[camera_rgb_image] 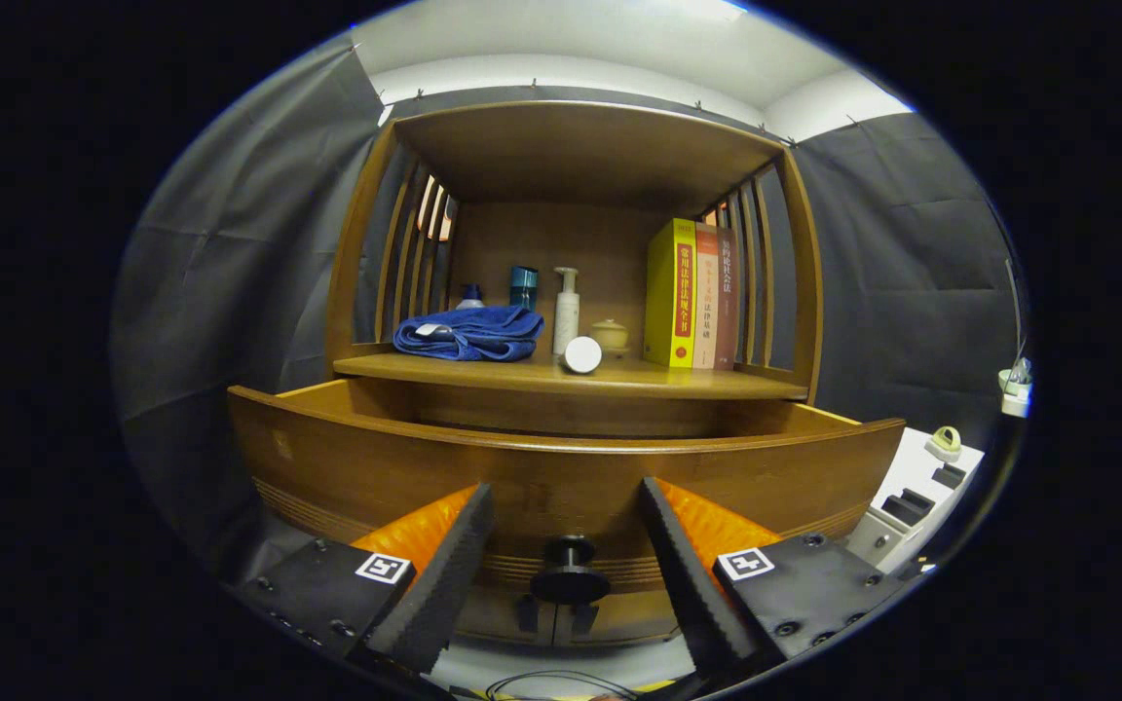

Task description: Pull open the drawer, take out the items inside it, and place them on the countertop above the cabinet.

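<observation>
A wooden cabinet has its drawer (561, 467) pulled out toward me; the drawer's inside is hidden behind its front panel. A round dark knob (569, 574) sticks out of the drawer front, low between my fingers. My gripper (566, 506) is open, its fingers spread to either side of the knob and touching nothing. Above the drawer is the countertop (717, 382). On it lie a folded blue towel (468, 334) and a small white cylinder (581, 354) on its side near the front edge.
Further back on the countertop stand a white pump bottle (566, 310), a teal jar (523, 287), a small lidded pot (610, 334) and three upright books (692, 292). Slatted sides and a roof enclose the shelf. A white device (916, 492) sits at the right.
</observation>
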`<state>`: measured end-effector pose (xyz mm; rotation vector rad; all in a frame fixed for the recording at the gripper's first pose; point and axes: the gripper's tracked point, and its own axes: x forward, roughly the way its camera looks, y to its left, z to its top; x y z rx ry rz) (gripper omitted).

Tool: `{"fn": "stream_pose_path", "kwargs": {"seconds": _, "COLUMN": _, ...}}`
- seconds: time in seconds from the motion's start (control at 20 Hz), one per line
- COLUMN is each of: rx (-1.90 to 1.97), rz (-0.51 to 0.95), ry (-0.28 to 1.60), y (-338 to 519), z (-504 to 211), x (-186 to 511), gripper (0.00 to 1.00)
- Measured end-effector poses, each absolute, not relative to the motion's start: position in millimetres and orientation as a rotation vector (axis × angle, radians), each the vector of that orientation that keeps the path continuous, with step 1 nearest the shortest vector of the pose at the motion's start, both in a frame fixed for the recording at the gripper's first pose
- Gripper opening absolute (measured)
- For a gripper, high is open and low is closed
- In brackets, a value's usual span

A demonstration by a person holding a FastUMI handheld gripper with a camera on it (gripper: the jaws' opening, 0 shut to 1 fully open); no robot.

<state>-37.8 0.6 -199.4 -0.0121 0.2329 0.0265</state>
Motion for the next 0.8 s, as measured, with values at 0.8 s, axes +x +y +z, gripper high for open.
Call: {"fn": "stream_pose_path", "kwargs": {"seconds": 0.8, "rx": 0.011, "rz": 0.012, "ry": 0.305, "y": 4, "z": -237, "x": 55, "gripper": 0.99}}
